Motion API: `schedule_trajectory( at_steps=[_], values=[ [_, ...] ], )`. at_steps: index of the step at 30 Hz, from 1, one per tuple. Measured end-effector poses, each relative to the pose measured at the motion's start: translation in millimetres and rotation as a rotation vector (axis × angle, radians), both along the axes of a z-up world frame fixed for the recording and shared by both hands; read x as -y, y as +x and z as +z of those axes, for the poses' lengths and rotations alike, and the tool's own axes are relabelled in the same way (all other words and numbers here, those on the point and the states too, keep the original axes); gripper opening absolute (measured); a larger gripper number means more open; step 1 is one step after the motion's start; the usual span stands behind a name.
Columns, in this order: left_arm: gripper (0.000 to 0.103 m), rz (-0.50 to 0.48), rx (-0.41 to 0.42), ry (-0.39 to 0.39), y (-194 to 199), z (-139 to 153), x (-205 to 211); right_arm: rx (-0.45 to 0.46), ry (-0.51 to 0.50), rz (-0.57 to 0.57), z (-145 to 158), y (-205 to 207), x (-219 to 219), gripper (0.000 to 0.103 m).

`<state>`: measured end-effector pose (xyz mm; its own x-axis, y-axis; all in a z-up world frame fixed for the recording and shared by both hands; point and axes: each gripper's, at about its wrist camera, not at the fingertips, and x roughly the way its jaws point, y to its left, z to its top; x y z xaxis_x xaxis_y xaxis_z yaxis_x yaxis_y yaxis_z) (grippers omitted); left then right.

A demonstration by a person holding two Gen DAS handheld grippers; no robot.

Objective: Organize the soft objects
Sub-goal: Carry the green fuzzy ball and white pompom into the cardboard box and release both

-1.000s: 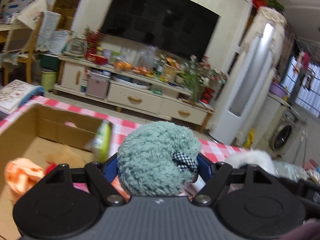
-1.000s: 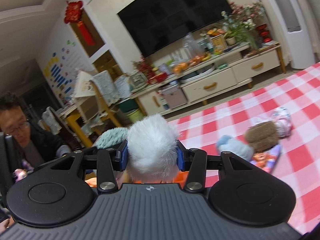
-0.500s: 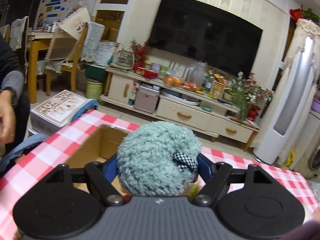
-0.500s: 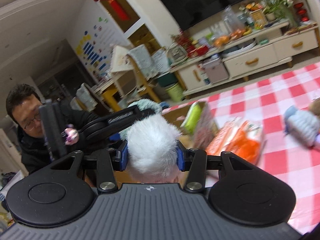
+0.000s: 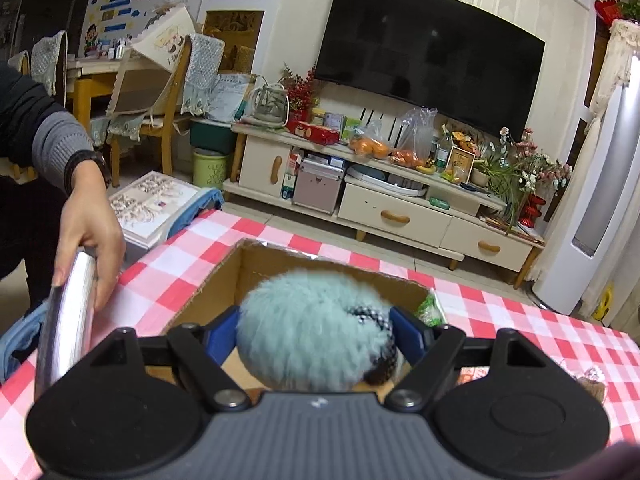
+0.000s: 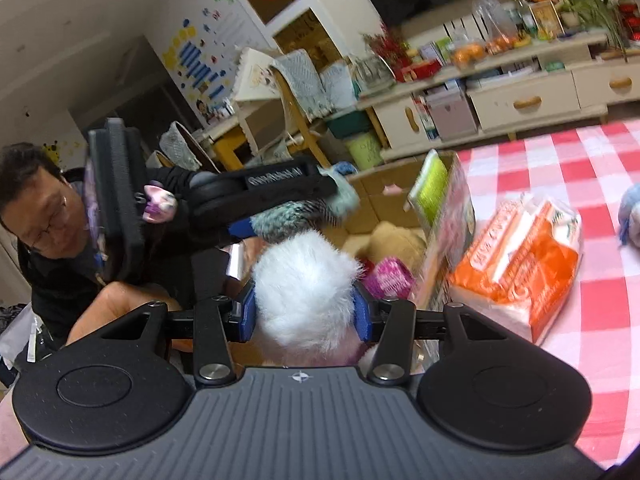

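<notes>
My left gripper (image 5: 316, 330) is shut on a teal fuzzy plush toy (image 5: 308, 332) with a checked patch, held over the open cardboard box (image 5: 224, 276). The left gripper also shows from the side in the right wrist view (image 6: 280, 200), still holding the teal plush (image 6: 296, 216). My right gripper (image 6: 306, 312) is shut on a white fluffy plush toy (image 6: 304, 292), just above the near side of the same box (image 6: 384, 192). Inside the box lie a tan plush (image 6: 396, 240) and a pink item (image 6: 388, 280).
An orange-and-white soft pack (image 6: 520, 256) lies on the red checked tablecloth (image 6: 580, 184) right of the box. A green-fronted package (image 6: 432, 188) leans at the box's edge. A person's hand (image 5: 88, 236) holds a shiny roll (image 5: 68, 320) at the table's left. A blue plush (image 6: 630, 216) lies far right.
Both grippers have swung left to over the cardboard box, each still holding its plush. The left gripper now shows in the right wrist view. A hand with a shiny roll has come in at left.
</notes>
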<state>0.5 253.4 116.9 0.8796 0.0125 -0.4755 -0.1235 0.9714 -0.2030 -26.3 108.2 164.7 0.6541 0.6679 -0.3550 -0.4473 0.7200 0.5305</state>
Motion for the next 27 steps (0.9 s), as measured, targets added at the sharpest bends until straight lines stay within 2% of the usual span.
schedule_trajectory(
  at_steps=[5, 8, 14, 15, 19, 21, 27],
  values=[
    [0.078, -0.006, 0.045, 0.012, -7, 7, -3, 0.062, 0.036, 0.000, 20, -11, 11, 0.059],
    [0.078, -0.011, 0.034, 0.015, -6, 6, -2, 0.093, 0.050, -0.001, 32, -15, 17, 0.058],
    [0.079, -0.013, 0.030, 0.001, -8, 7, -3, 0.068, 0.052, -0.045, 28, -12, 26, 0.059],
    [0.080, -0.019, 0.028, -0.002, -8, 7, -1, 0.059, 0.053, -0.061, 27, -10, 28, 0.062],
    [0.089, -0.048, 0.032, -0.015, -16, 8, 10, 0.049, 0.055, -0.136, 24, -14, 46, 0.098],
    [0.092, -0.077, 0.023, -0.026, -19, 5, 20, 0.062, 0.024, -0.183, 24, -20, 57, 0.100],
    [0.092, -0.105, -0.001, -0.008, -22, -4, 53, 0.056, -0.082, -0.340, 10, -29, 94, 0.103]
  ],
)
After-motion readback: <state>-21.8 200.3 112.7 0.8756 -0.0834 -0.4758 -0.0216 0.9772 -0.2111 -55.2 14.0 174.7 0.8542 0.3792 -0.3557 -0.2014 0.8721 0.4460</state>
